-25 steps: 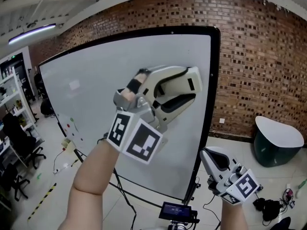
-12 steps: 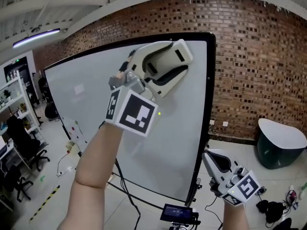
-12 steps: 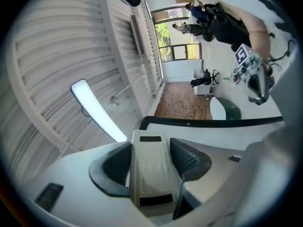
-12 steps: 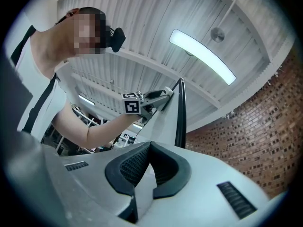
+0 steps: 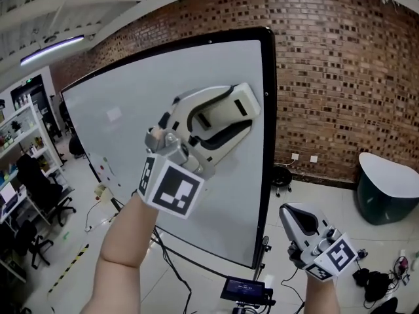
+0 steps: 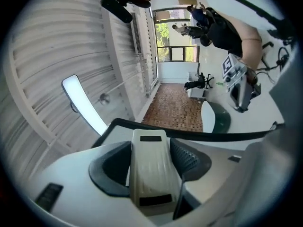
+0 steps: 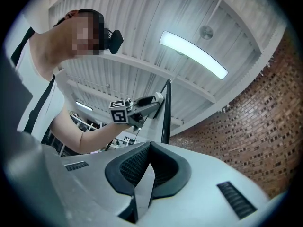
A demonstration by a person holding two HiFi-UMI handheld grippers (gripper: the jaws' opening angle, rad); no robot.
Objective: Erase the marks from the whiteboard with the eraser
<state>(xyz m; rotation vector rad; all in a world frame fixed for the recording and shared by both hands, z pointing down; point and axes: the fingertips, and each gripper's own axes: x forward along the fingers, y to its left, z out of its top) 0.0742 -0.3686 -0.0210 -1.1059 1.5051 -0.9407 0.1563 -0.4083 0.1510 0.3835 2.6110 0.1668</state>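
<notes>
Nearby, brick wall (image 5: 340, 77) flanks whiteboard (image 5: 124, 110); left gripper (image 5: 249, 114) clamps eraser (image 6: 149, 169).

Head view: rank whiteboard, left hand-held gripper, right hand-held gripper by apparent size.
1. whiteboard, largest.
2. left hand-held gripper, holding the eraser.
3. right hand-held gripper, smallest, though the two look alike in build, so nearness to the camera probably explains the gap.

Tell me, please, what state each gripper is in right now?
Left gripper: closed on the eraser.
Right gripper: closed, holding nothing.
</notes>
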